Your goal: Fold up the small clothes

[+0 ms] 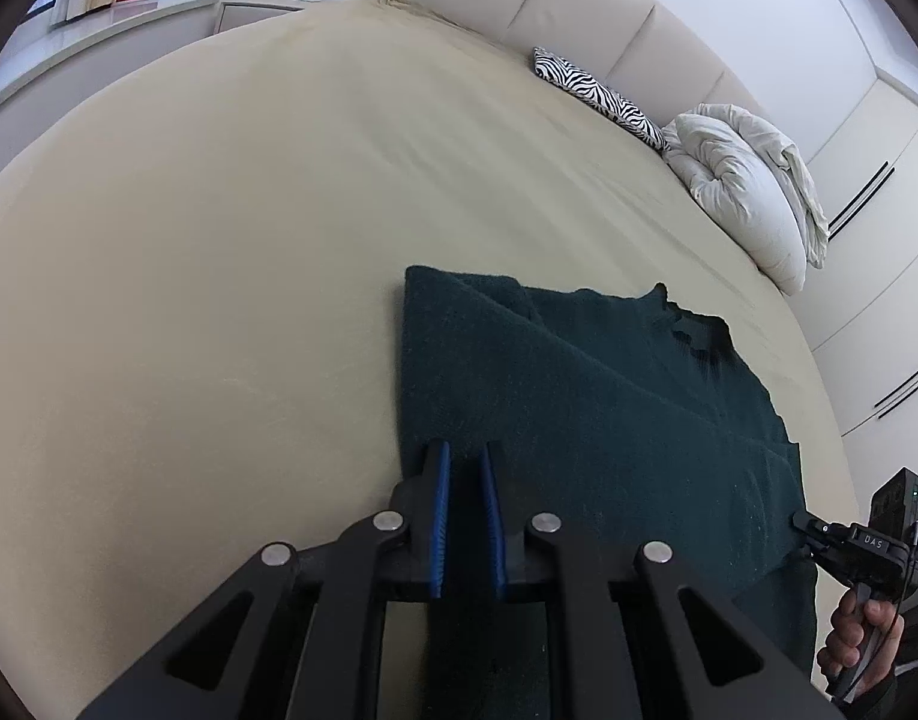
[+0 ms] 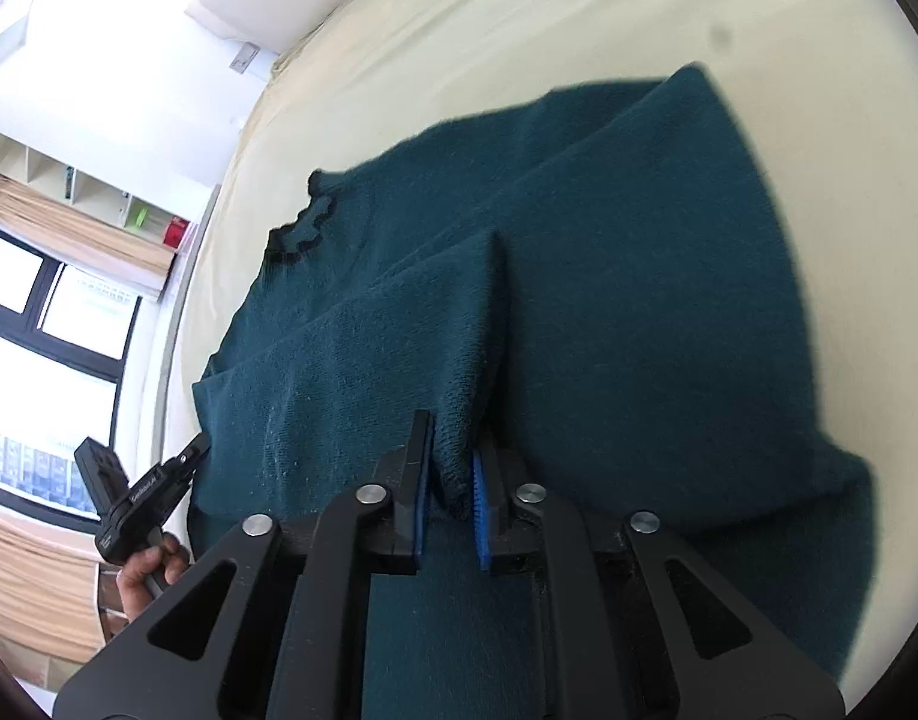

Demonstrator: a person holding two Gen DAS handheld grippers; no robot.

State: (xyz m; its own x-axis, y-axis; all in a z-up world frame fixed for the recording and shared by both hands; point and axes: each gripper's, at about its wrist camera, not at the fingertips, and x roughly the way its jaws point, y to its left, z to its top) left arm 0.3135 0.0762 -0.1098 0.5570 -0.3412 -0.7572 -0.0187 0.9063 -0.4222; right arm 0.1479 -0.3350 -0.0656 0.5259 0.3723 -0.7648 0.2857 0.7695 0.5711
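One dark green sweater [image 1: 579,396] lies flat on the bed [image 1: 219,240], near its right side. Both claws grip its near hem: the left claw [image 1: 465,468] narrow on the left corner, the right claw [image 2: 453,468] pinching a raised ridge of knit. The fold is likely just starting; next, both should lift together and carry the hem toward the far collar. One zebra cushion [image 1: 597,90] and one bundled duvet [image 1: 747,186] lie far right.
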